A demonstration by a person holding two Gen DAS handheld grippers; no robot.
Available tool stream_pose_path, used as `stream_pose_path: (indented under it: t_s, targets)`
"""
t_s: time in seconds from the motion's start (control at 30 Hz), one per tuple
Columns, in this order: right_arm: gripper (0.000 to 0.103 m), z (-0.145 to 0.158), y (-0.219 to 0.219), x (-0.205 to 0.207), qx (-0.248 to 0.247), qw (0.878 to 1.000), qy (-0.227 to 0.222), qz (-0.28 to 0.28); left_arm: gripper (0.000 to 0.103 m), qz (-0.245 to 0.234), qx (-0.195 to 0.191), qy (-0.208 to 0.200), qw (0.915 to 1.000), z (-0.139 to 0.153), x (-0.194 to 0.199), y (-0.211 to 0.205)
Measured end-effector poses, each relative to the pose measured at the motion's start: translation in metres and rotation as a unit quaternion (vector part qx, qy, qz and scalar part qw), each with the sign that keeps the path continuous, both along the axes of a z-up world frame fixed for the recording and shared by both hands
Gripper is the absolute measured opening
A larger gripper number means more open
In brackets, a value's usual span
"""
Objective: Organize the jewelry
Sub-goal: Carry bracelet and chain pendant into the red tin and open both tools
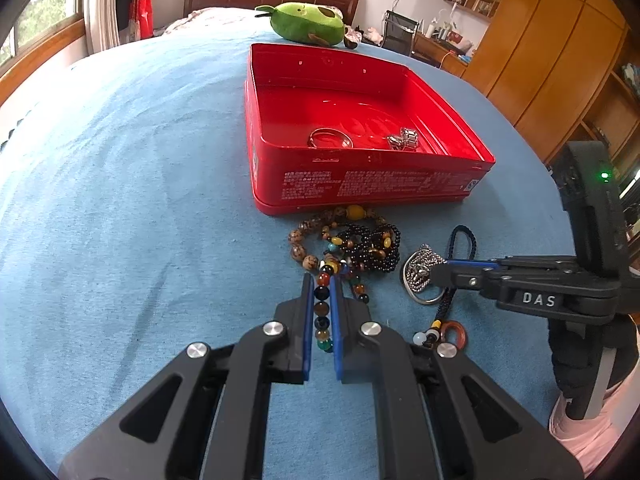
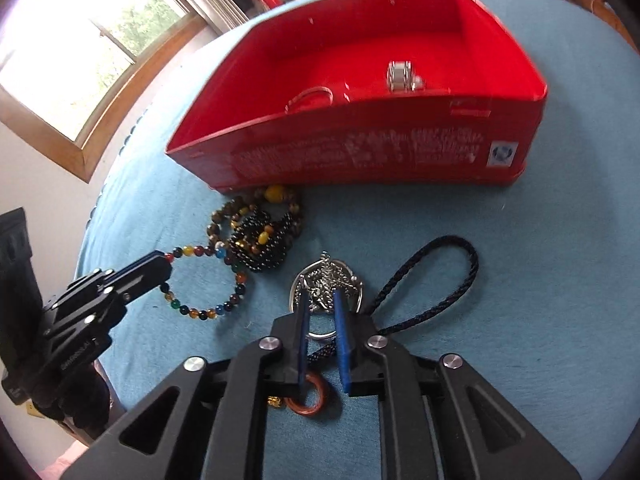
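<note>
The letters "DAS" stand in white on the black body of the right gripper [image 1: 442, 270], seen from the left wrist view. The near wall of the red tin [image 1: 360, 184], which sits on the blue bedspread [image 1: 120, 200], carries several rows of small white print and a small white label with a round mark at its right end [image 2: 503, 154], all too fine or blurred to read. The left gripper [image 2: 162, 266] bears a short white marking on its side, also illegible.
</note>
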State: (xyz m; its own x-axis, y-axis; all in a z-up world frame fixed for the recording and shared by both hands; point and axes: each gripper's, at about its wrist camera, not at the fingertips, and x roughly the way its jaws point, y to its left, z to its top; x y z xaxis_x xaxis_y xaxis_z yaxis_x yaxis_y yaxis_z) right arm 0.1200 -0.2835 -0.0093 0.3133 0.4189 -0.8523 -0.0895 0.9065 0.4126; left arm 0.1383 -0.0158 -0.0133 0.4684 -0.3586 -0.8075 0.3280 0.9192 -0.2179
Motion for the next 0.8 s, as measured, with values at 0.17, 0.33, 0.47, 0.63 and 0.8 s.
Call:
stream_pose_path:
  t_s: [0.17, 0.33, 0.47, 0.63, 0.8]
  targets:
    - [0.025, -0.008, 0.002, 0.009, 0.002, 1.000, 0.009, -0.001, 0.006, -0.002, -0.001, 0.004, 1.0000, -0.003, 0.000, 0.000]
    - [0.021, -0.007, 0.013, 0.012, -0.022, 1.000, -0.011, 0.008, 0.006, -0.002, -0.002, 0.007, 1.0000, -0.004, 0.002, 0.000]
    - [0.011, -0.006, 0.012, 0.009, -0.009, 1.000, -0.025, 0.003, 0.006, -0.001, -0.003, 0.007, 1.0000, -0.004, 0.002, 0.001]
    - [0.011, 0.012, 0.003, 0.003, 0.010, 0.999, -0.051, 0.003, 0.006, 0.002, -0.011, 0.006, 0.9999, 0.001, 0.002, 0.003]
    - [0.011, 0.044, -0.007, -0.007, 0.026, 0.996, -0.091, 0.006, 0.006, -0.006, -0.022, -0.014, 0.9996, 0.024, -0.002, 0.000]
